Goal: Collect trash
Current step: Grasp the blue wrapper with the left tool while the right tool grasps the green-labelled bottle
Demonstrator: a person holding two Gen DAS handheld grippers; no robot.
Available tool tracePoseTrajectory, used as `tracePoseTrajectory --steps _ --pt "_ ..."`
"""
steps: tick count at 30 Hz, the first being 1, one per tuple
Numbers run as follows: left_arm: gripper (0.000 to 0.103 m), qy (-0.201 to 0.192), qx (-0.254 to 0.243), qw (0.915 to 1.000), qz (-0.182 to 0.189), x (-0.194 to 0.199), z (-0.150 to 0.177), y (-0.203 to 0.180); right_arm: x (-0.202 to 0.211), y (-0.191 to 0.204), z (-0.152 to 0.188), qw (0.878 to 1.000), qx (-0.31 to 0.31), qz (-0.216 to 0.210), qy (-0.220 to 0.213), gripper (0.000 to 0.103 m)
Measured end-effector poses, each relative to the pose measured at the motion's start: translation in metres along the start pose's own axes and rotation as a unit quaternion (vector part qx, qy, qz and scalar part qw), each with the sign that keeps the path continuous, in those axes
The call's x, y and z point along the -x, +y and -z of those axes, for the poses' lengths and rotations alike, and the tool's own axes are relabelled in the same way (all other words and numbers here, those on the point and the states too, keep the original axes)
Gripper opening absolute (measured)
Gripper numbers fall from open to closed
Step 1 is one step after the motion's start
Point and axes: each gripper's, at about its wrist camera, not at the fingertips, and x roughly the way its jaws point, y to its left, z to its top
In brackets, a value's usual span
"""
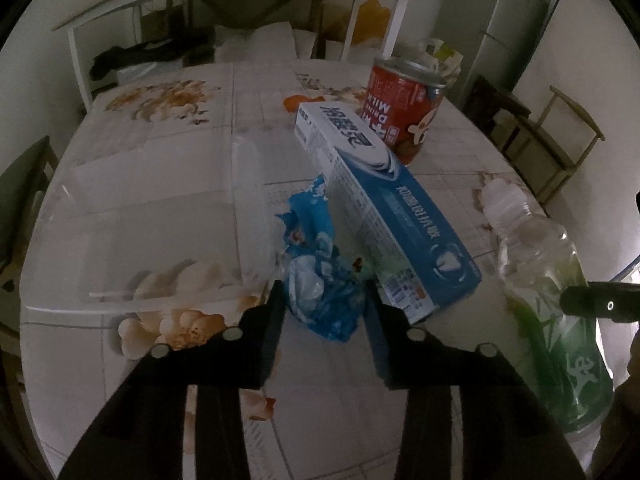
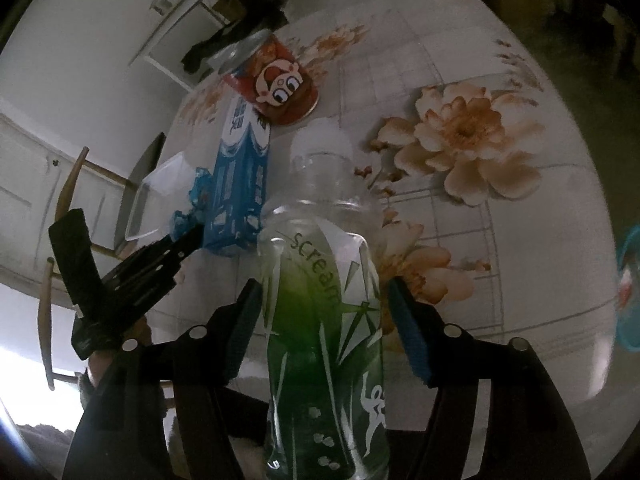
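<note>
Trash litters a flower-print table [image 1: 160,128]: a crumpled blue wrapper [image 1: 320,280] sits between the jaws of the left gripper [image 1: 326,300], which flank it closely, though whether the pads press it is unclear. A blue toothpaste box [image 1: 380,208] lies just beside the wrapper at its 2 o'clock, with a red milk can [image 1: 404,108] upright beyond the box. A clear lidded tray [image 1: 160,232] rests at the wrapper's 9 o'clock. The right gripper [image 2: 324,312] stands spread around a green-labelled bottle [image 2: 324,320], a gap showing on the right side.
</note>
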Motion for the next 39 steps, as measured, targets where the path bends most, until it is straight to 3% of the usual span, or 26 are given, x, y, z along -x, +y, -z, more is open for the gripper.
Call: tracePoseTrajectory --steps 13,18,39 --pt "0.025 -0.008 -0.008 0.9998 -0.017 -0.002 0.000 -0.009 -0.020 -0.008 0.005 0.997 -0.037 -0.063 0.026 0.065" --pt "0.024 -0.012 -0.015 0.9995 -0.024 0.001 0.002 -0.015 -0.020 -0.014 0.007 0.995 -0.047 -0.079 0.027 0.061" --pt "0.023 -0.029 -0.040 0.9974 -0.053 0.013 0.010 -0.023 -0.012 -0.017 0.010 0.996 -0.058 -0.064 0.014 0.060"
